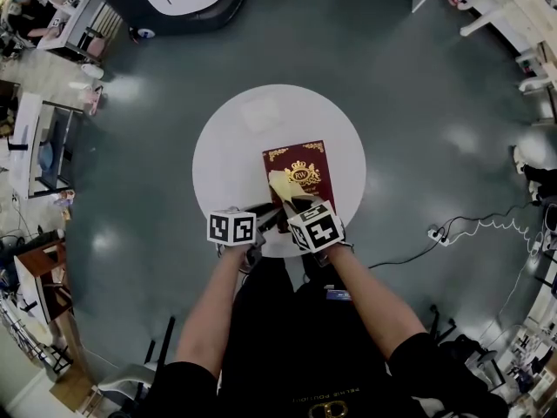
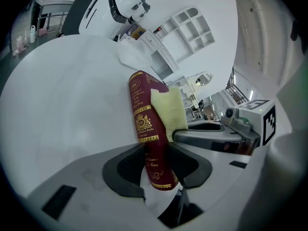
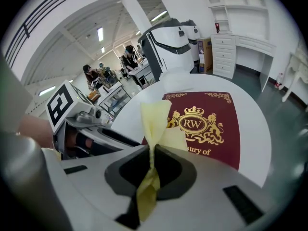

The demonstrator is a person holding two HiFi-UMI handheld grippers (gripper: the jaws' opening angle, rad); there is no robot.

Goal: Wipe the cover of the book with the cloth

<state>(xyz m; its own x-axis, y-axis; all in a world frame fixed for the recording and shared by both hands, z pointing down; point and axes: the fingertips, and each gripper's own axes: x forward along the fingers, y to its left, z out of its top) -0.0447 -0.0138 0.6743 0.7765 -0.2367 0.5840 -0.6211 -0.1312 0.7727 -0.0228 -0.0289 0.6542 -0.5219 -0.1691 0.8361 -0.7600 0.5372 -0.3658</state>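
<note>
Left gripper (image 2: 156, 165) clamps the maroon book (image 1: 300, 172) by its spine, flat on the round table (image 1: 235, 129). Right gripper (image 3: 151, 170), closed on the yellow cloth (image 3: 155, 117), holds it against the book. Wiping is in hand, and the next move probably calls for a light-pressure sweep.

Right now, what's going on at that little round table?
A person holds a gripper in each hand. The left gripper has its jaws clamped on the red book at its spine, steadying it on the white table. The right gripper pinches a yellow cloth in its jaws; the cloth drapes onto the book's cover, ready for wiping.
</note>
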